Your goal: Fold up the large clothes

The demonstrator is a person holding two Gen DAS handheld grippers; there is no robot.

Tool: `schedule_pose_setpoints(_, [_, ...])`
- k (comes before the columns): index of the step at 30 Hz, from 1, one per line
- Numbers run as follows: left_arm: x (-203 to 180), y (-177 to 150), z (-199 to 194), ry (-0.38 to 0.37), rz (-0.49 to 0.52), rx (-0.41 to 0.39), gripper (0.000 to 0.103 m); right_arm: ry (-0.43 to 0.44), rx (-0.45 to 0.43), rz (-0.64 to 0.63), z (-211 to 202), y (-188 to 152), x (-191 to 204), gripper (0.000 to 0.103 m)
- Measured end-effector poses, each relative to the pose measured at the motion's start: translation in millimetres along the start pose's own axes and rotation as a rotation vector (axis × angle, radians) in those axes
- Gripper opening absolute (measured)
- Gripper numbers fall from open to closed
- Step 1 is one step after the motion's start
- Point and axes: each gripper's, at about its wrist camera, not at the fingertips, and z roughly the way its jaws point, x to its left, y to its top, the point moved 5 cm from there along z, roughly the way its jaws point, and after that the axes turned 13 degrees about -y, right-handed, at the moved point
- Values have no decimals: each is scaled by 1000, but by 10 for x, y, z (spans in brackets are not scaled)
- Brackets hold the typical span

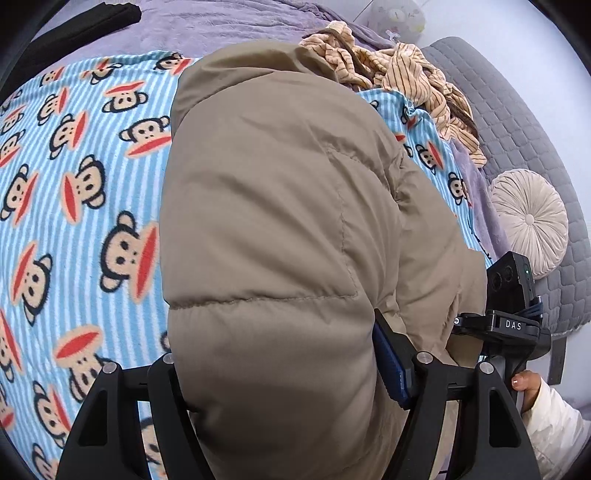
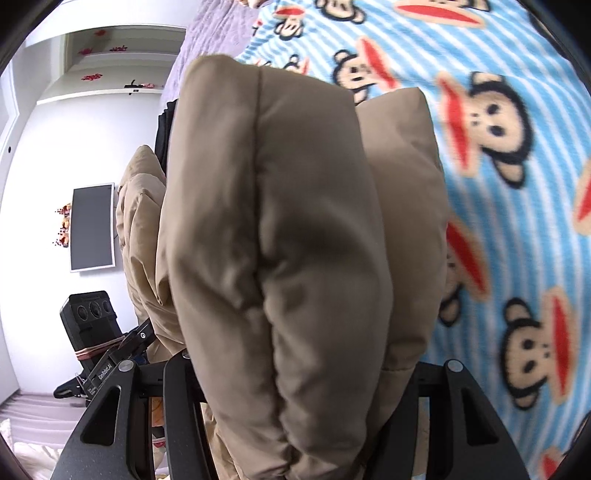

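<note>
A large tan puffer jacket (image 1: 280,229) is held up over a blue striped monkey-print blanket (image 1: 81,206) on a bed. My left gripper (image 1: 288,373) is shut on a thick fold of the jacket, which bulges between the black fingers (image 1: 402,369) and hides the left one. My right gripper (image 2: 306,369) is shut on another bunched fold of the same jacket (image 2: 295,221); its fingertips are hidden by the fabric. The right gripper's body shows at the right edge of the left wrist view (image 1: 509,325).
A crumpled beige striped garment (image 1: 402,77) lies at the far edge of the blanket on a purple sheet (image 1: 221,26). A round pleated cushion (image 1: 528,221) rests on a grey quilted mattress (image 1: 517,122). A black garment (image 1: 74,29) lies far left. A wall screen (image 2: 92,227) hangs nearby.
</note>
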Motion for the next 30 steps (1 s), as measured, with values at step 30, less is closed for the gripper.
schedule_pose_setpoints(30, [2354, 838, -795, 232, -142, -127, 90, -245, 56, -133, 1502, 461, 1754, 71])
